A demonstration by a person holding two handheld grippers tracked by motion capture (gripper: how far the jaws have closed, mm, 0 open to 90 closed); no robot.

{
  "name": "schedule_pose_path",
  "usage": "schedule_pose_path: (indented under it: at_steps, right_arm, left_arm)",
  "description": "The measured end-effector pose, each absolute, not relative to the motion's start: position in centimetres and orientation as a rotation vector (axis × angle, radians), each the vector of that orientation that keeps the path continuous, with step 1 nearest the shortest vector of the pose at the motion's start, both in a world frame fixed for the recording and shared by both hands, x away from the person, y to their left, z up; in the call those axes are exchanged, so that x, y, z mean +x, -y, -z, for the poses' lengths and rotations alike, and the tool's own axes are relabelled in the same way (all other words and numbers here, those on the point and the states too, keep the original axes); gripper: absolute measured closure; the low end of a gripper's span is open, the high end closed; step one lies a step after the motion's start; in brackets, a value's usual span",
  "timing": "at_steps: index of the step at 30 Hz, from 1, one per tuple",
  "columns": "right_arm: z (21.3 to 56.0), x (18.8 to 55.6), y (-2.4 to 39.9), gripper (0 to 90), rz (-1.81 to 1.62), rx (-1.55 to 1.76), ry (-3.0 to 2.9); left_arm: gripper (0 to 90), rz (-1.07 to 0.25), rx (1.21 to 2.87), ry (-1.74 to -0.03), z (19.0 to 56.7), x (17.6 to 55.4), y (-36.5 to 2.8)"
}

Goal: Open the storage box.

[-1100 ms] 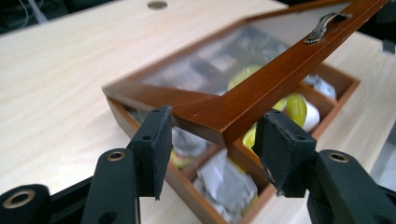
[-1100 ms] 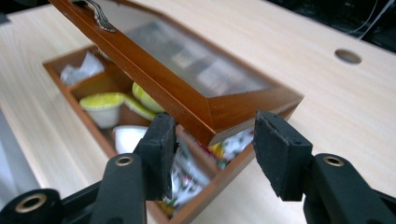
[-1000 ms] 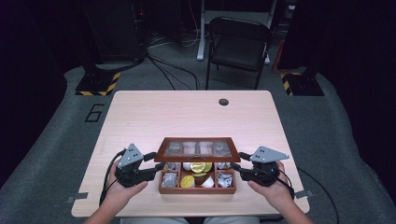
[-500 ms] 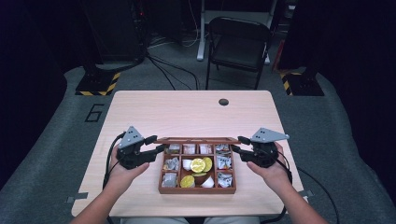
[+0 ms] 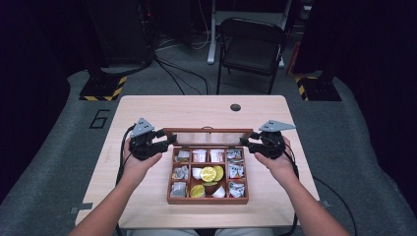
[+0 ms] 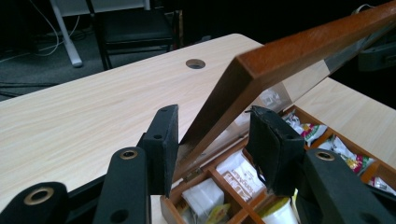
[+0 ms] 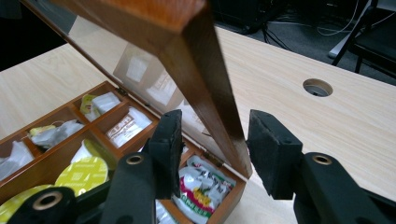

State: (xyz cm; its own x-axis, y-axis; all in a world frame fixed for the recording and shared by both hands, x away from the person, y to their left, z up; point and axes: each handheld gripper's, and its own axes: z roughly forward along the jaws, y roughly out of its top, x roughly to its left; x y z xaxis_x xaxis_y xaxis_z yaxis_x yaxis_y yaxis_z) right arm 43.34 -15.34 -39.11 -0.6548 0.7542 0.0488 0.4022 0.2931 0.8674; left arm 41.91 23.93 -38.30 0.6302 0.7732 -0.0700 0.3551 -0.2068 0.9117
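Both grippers are clamped on the lid's side edges: the left gripper (image 5: 164,142) at its left end, the right gripper (image 5: 247,143) at its right, jaws having just been closing. Since a second ago the glass-paned lid (image 5: 208,137) has been swung up from flat to nearly upright (hinges at the far side), so the wooden box (image 5: 208,200) of packets is opened between the hands.

We see a box (image 5: 208,199) of reddish-brown varnished wood, slightly glossy; lid (image 6: 299,51) is the same wood framing a clear pane. Table (image 5: 196,110) is pale matt wood-grain laminate. Gripper pads (image 7: 273,151) look matt black, rough. Packets (image 7: 201,186) are shiny printed wrap.
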Motion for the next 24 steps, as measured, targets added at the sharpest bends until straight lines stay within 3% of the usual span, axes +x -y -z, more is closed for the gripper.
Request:
schedule_pose_path:
  at_steps: [15,24]
  right_arm:
    - [39.2,45.7,14.6,56.1,-1.312,1.096,-2.166]
    - [39.3,46.4,14.3,52.1,-1.340,1.118,-2.166]
  left_arm:
    - [47.7,-0.484,1.804,-0.970,40.4,44.5,-23.4]
    - [38.5,-0.465,1.778,-1.057,43.3,45.6,-23.1]
